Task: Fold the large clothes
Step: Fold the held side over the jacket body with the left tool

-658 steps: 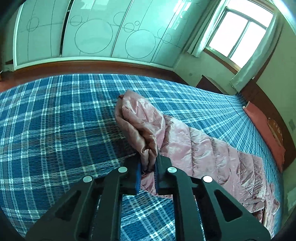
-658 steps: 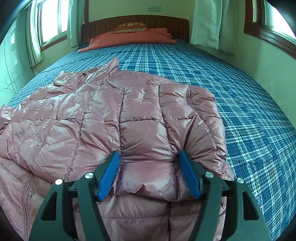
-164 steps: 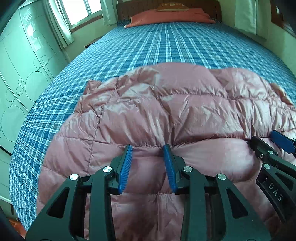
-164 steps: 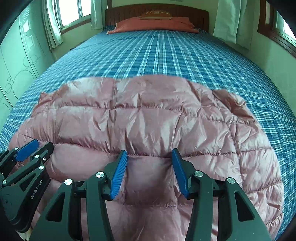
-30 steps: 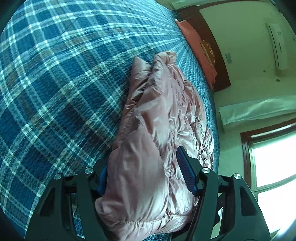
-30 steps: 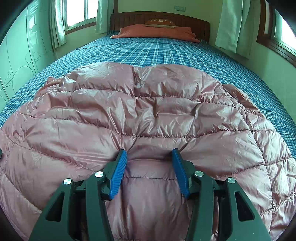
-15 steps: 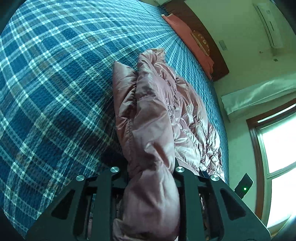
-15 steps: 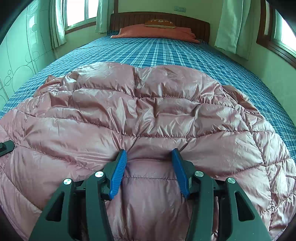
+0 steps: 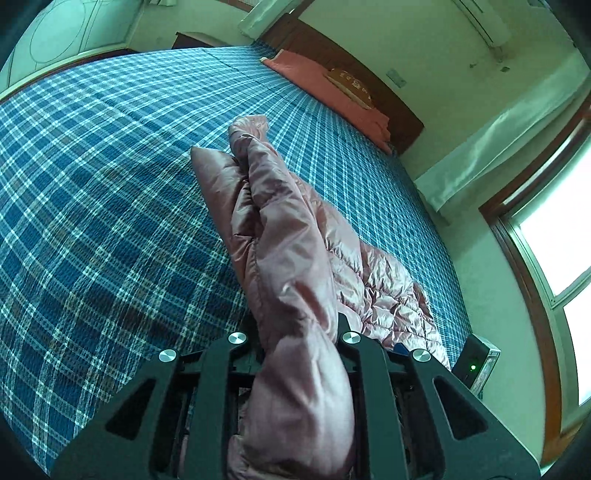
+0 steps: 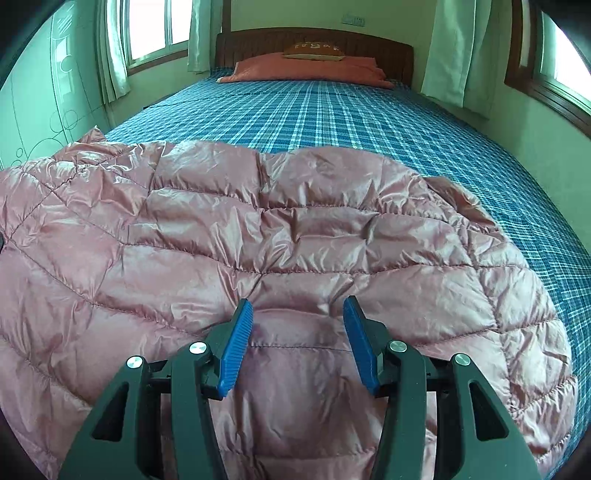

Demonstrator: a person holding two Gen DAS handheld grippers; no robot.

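Note:
A pink quilted jacket (image 9: pixel 280 221) lies on the blue plaid bed (image 9: pixel 92 184). My left gripper (image 9: pixel 297 325) has a thick bunched edge of it between its jaws, which are closing on the fabric; this edge rises off the bed as a ridge. In the right wrist view the jacket (image 10: pixel 295 221) spreads wide and flat over the bed (image 10: pixel 332 110). My right gripper (image 10: pixel 297 325) is shut on a puffy fold at the jacket's near edge, and its blue pads (image 10: pixel 238 339) press the fold from both sides.
An orange pillow (image 10: pixel 306 70) lies by the wooden headboard (image 10: pixel 369 48). Curtained windows (image 10: pixel 561 66) line the walls beside the bed. A black box with a green light (image 9: pixel 476 362) shows at the jacket's right end. A pale wardrobe (image 9: pixel 74 29) stands beyond the bed.
My left gripper closed on the jacket's edge, lifted it and rolled, so the bed now looks more level. The right gripper rose slightly, still holding its fold.

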